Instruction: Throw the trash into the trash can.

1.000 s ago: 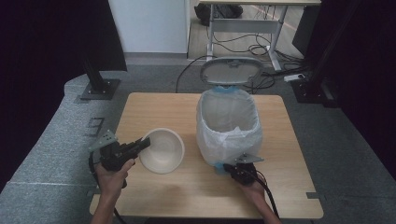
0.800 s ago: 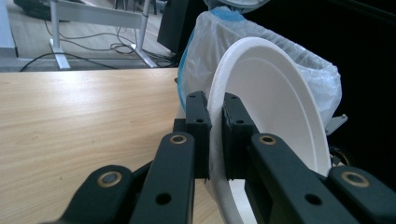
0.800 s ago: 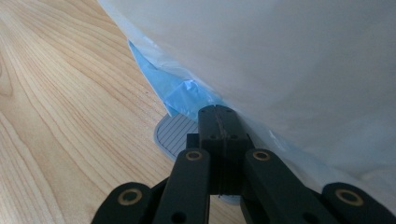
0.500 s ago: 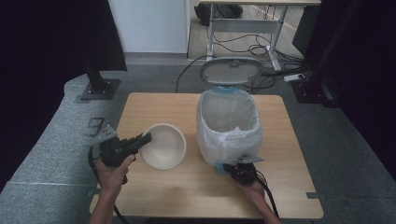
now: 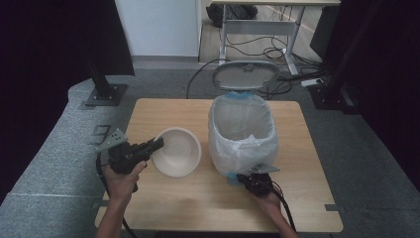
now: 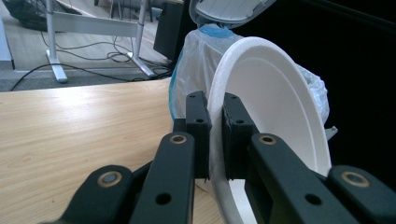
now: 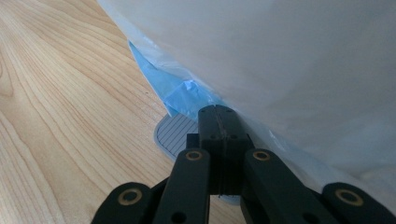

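Observation:
A white foam bowl [image 5: 177,151] is held tilted above the table, left of the bin. My left gripper [image 5: 157,144] is shut on its near rim; in the left gripper view the rim [image 6: 215,135] sits pinched between the two jaws of the left gripper [image 6: 215,140]. A pedal bin [image 5: 242,133] lined with a white and blue bag stands mid-table, its grey lid [image 5: 245,76] raised. My right gripper [image 5: 246,178] is at the bin's foot, shut with its jaws pressed together on the grey ribbed pedal [image 7: 175,135], right gripper [image 7: 219,114] tips under the bag [image 7: 289,60].
The wooden table [image 5: 163,208] has bare room in front and to the left. Beyond it stand a desk frame [image 5: 257,25] with cables on the floor and a black stand base [image 5: 104,94] at the left.
The left gripper has carried the bowl a little toward the right and tipped it more on edge. The right gripper has stayed on the pedal.

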The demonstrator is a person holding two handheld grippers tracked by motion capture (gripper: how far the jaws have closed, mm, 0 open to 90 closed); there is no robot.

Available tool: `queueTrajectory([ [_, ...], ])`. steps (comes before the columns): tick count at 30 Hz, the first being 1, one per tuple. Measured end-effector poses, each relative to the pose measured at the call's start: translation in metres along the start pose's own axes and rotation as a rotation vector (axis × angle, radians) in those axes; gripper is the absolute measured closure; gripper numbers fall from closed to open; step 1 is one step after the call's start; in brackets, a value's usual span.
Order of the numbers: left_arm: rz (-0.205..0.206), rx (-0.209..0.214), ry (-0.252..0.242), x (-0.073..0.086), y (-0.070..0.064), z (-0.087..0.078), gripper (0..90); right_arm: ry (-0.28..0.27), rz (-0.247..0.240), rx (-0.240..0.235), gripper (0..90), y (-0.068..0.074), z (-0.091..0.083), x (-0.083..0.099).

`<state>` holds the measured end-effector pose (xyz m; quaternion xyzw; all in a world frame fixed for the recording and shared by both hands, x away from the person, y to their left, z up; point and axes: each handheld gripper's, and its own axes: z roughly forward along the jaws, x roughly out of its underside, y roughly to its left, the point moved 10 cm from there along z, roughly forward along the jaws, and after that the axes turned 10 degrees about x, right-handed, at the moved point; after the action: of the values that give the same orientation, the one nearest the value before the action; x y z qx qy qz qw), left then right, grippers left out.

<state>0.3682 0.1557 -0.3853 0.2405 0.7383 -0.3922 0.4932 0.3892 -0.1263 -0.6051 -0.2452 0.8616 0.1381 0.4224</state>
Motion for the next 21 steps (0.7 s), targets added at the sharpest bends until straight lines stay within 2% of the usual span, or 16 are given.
queueTrajectory([
  [21,0.012,0.031,-0.012,-0.015,-0.007,0.01,83.8,-0.001,-0.001,-0.001,89.4,0.0,0.0,0.0],
])
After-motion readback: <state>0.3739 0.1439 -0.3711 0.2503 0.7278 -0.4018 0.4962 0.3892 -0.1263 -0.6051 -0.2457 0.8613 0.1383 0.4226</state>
